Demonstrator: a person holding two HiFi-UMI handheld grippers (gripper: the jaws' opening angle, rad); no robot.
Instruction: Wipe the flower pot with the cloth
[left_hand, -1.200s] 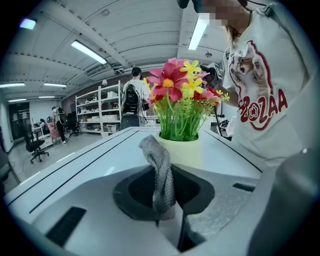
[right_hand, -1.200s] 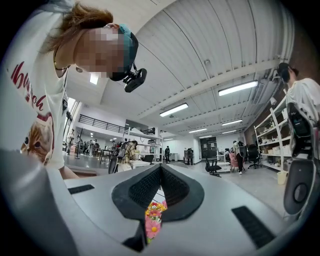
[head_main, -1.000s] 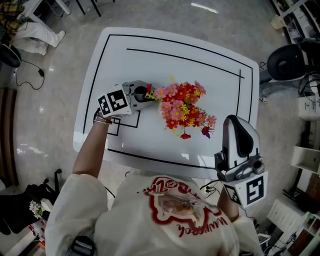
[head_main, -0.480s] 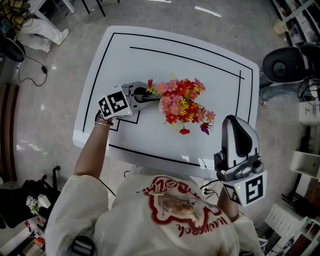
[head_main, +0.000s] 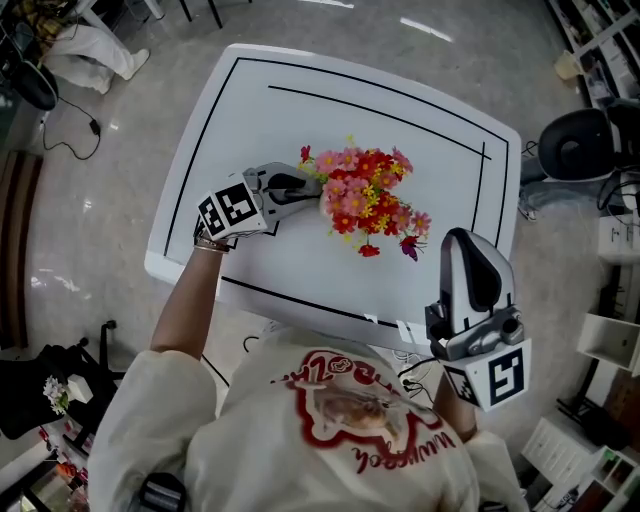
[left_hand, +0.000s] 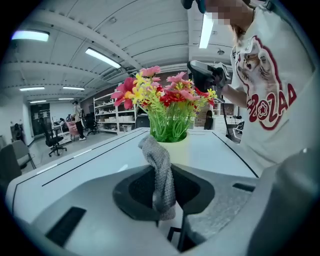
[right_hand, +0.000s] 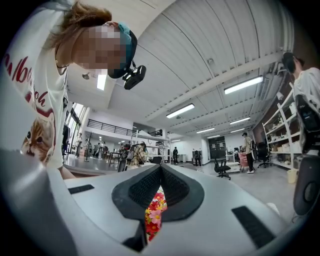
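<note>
Left gripper, pinching the grey cloth, has neared the flower pot, now straight ahead on the counter; right gripper, pressed together, empty, hangs well apart.

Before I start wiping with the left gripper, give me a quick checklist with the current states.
1. Grey knitted cloth clamped in the left gripper: ok.
2. Cloth touching the pale flower pot: cannot tell; it hangs just in front of it.
3. Pot upright on the white table: ok.
4. Right gripper steadying the pot: not ok; it is shut, empty, and held off by the near table edge.
5. Pink and red flowers clear of the cloth: cannot tell.
</note>
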